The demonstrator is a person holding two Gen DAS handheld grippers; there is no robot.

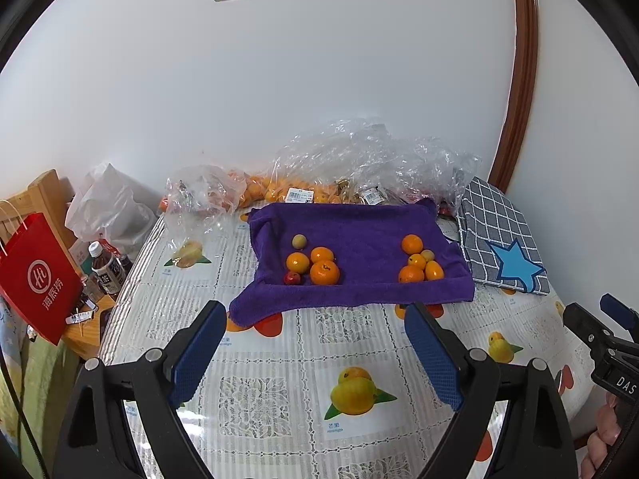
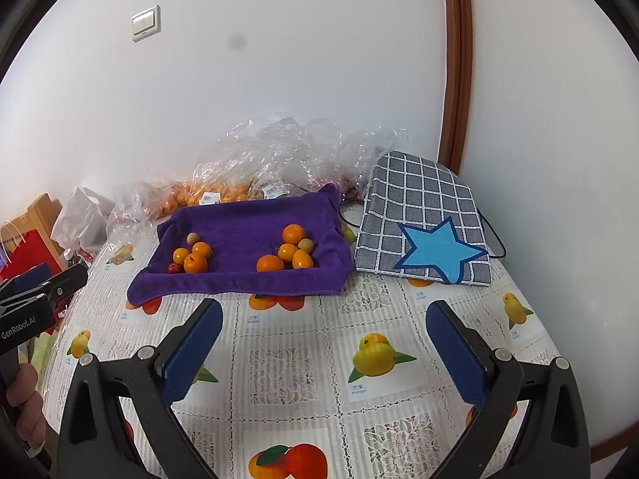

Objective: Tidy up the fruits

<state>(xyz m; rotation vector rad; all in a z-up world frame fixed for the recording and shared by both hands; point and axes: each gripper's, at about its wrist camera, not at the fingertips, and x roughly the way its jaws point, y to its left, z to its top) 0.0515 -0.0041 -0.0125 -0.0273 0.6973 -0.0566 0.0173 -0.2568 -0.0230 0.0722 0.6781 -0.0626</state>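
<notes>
On the bench (image 1: 279, 359), a purple towel (image 1: 359, 231) carries two fruit clusters: left group (image 1: 313, 265), right group (image 1: 419, 261), apart. Left tongs (image 1: 315, 359) and right tongs (image 2: 325, 355) hover short of the towel, both spread, empty. Risk: round fruit rolls when nudged; the towel may drag.

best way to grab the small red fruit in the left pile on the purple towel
Grip the small red fruit across its round middle, coming from above and the near left, where towel lies bare. Oranges crowd its right and far sides.
</notes>
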